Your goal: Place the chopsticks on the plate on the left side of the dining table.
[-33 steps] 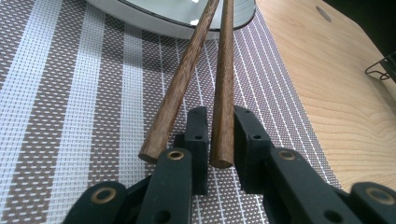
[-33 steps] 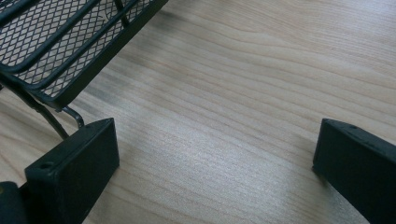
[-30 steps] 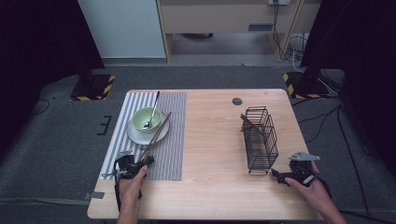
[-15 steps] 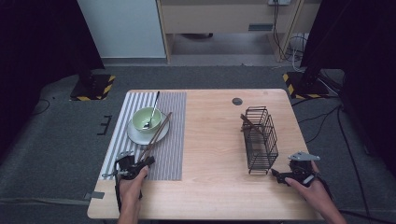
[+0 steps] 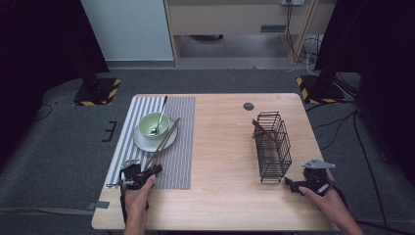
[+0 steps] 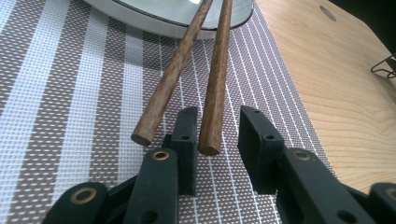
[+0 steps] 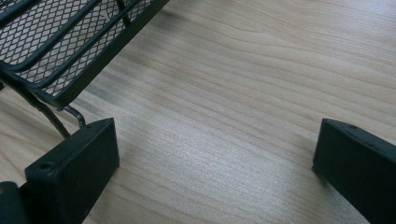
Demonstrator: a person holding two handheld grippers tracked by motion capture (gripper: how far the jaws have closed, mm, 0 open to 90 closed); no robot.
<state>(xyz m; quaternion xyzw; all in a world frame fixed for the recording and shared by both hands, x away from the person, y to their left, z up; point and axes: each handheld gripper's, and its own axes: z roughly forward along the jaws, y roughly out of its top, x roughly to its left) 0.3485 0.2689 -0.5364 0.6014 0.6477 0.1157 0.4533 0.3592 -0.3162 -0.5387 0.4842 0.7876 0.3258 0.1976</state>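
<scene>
Chopsticks (image 6: 187, 70) are the matter in hand — a brown wooden pair lying slantwise, far ends propped on the white saucer (image 5: 142, 143) under the pale green bowl (image 5: 153, 125), near ends resting on the striped placemat (image 5: 181, 147) toward the table's seven o'clock corner. A spoon (image 5: 159, 115) stands in the bowl, its handle pointing to twelve.

In the left gripper view, the left gripper (image 6: 216, 140) has just been opening its jaws: one stick's end sits in the gap between them, the other lies just outside at about ten o'clock from the left jaw. Neither pad presses on wood, so the grip is released, not clenched.

The right gripper (image 7: 215, 154) rests low over bare wood at the table's (image 5: 225, 147) five o'clock, jaws spread wide and holding nothing, with the black wire basket (image 5: 272, 147) just beside it toward eleven.

My reading is that this is the reach-and-align step of a pickup, and a stick-like piece already leaning in the basket suggests that is the destination. The next move seems to call for widening further or shifting toward ten o'clock so both sticks fall inside the gap, then closing — a lone stick could roll away.
</scene>
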